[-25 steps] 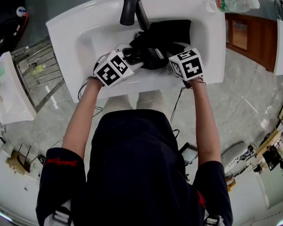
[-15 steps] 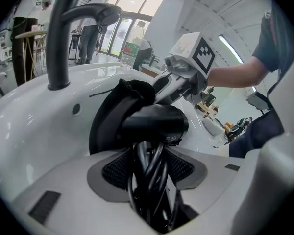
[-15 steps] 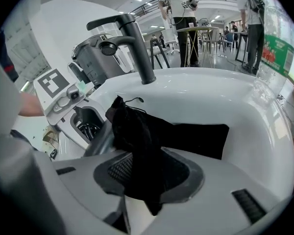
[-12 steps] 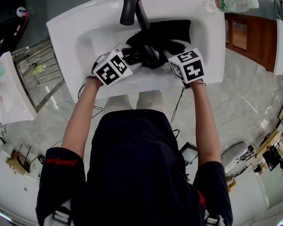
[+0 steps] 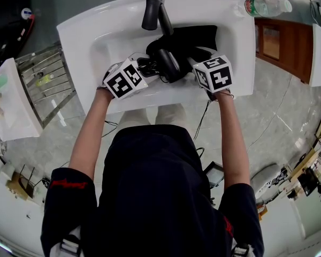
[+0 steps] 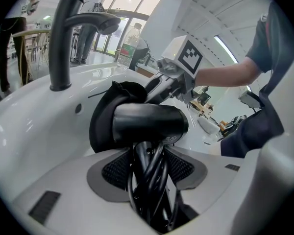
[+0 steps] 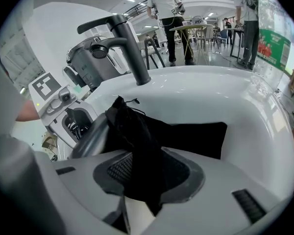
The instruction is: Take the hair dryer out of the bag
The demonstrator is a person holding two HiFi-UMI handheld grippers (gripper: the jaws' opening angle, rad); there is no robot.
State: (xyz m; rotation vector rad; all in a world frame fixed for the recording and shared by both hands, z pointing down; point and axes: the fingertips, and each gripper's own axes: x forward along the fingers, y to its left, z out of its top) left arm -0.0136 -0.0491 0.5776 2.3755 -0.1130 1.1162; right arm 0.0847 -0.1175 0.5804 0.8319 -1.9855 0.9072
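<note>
The black hair dryer (image 5: 168, 63) lies over the white sink (image 5: 96, 31), its barrel sticking out of the black cloth bag (image 5: 195, 36). My left gripper (image 5: 148, 68) is shut on the dryer's handle and the cord wound round it (image 6: 148, 168); the barrel (image 6: 149, 124) lies crosswise just beyond the jaws. My right gripper (image 5: 197, 63) is shut on a fold of the bag (image 7: 142, 173) near its mouth. The rest of the bag (image 7: 191, 136) lies flat in the basin. The dryer barrel (image 7: 88, 136) shows at the left of the right gripper view, next to the left gripper (image 7: 63, 109).
A black faucet (image 5: 152, 7) stands at the back of the sink, just beyond the bag. A plastic water bottle (image 5: 265, 5) lies on the sink's right back corner. A wooden cabinet (image 5: 281, 42) is to the right and a metal rack (image 5: 43, 79) to the left.
More of the dryer's barrel now shows outside the bag's mouth. Both grippers have stayed nearly in place and kept their holds.
</note>
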